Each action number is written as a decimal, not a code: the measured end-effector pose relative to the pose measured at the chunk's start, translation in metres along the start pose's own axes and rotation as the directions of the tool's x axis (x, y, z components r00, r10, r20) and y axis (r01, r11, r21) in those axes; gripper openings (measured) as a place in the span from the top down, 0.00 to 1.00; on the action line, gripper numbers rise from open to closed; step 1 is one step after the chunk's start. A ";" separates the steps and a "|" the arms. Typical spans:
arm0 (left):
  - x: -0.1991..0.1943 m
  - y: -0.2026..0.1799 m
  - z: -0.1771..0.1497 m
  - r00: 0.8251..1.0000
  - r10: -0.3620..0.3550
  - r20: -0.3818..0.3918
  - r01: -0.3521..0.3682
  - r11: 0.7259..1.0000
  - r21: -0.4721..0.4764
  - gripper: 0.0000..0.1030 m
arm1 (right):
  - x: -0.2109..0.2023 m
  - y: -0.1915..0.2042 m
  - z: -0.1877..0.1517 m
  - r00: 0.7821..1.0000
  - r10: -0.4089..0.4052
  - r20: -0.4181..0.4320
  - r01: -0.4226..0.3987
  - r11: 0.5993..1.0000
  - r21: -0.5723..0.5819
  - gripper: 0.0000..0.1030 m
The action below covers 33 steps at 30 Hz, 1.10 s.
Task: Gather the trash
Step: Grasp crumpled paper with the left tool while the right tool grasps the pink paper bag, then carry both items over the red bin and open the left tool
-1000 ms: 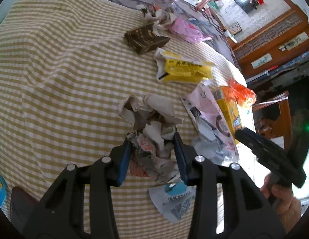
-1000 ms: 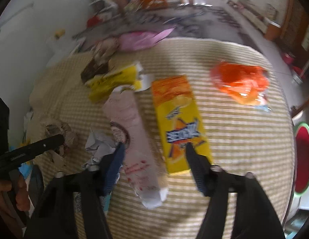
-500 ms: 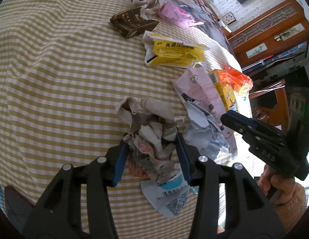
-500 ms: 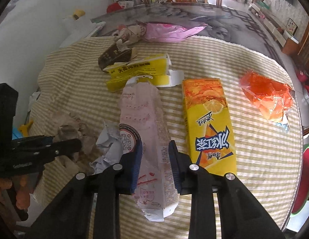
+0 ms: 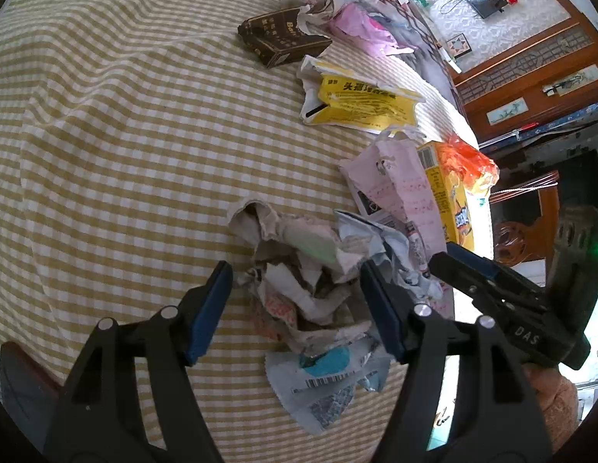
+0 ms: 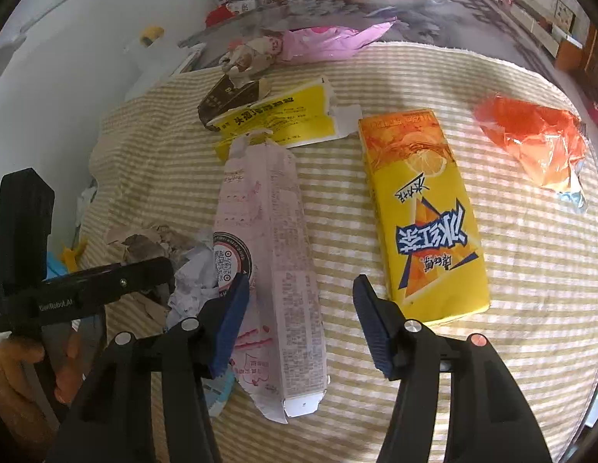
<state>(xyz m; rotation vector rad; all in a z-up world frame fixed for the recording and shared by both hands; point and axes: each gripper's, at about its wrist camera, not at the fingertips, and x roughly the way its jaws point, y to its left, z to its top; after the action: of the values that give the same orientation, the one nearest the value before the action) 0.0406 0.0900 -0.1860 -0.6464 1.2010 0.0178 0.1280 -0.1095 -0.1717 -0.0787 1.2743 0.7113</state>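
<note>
The crumpled paper wad [image 5: 303, 281] lies near the close edge of the checked surface [image 5: 125, 135], between the fingers of the left gripper [image 5: 297, 305]. That gripper's jaws are opening, and a gap shows between each blue pad and the paper, so nothing is gripped. The flattened pink carton [image 6: 268, 247] lies lengthwise between the fingers of the right gripper [image 6: 299, 320], whose jaws are also opening, with its pads clear of the card.

To do this step well, I would judge that each gripper should straddle its piece fully before closing. The wad is loose and springy, so the pads should bite through its thick middle and not on a stray flap. The flat carton gives little to pinch, so a raised edge or fold is the better place to grip.

No bin or bag is clearly in view, so where the trash should go cannot be told. The label scrap [image 5: 322, 382] is partly hidden under the wad. The yellow drink carton [image 6: 422, 208] and the orange wrapper [image 6: 538, 146] lie apart, untouched. Only parts of the person's hands show at the frame edges.
</note>
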 end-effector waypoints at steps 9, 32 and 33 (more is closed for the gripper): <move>-0.002 0.001 -0.005 1.000 0.004 0.013 -0.004 1.000 -0.010 0.45 | -0.001 0.013 -0.008 0.997 0.074 -0.009 -0.074 0.996 -0.039 0.62; -0.007 -0.002 -0.008 1.000 -0.013 0.027 0.013 1.000 0.001 0.61 | -0.001 0.010 -0.013 0.993 0.114 -0.009 -0.114 0.993 0.034 0.58; -0.008 -0.003 -0.007 0.999 -0.011 0.030 0.011 1.000 0.003 0.62 | -0.006 0.009 -0.013 0.994 0.112 0.006 -0.112 0.993 0.037 0.59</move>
<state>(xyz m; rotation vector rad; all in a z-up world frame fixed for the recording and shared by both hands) 0.0327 0.0871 -0.1789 -0.6475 1.1683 0.0166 0.1120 -0.1105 -0.1673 0.0248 1.2951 0.7833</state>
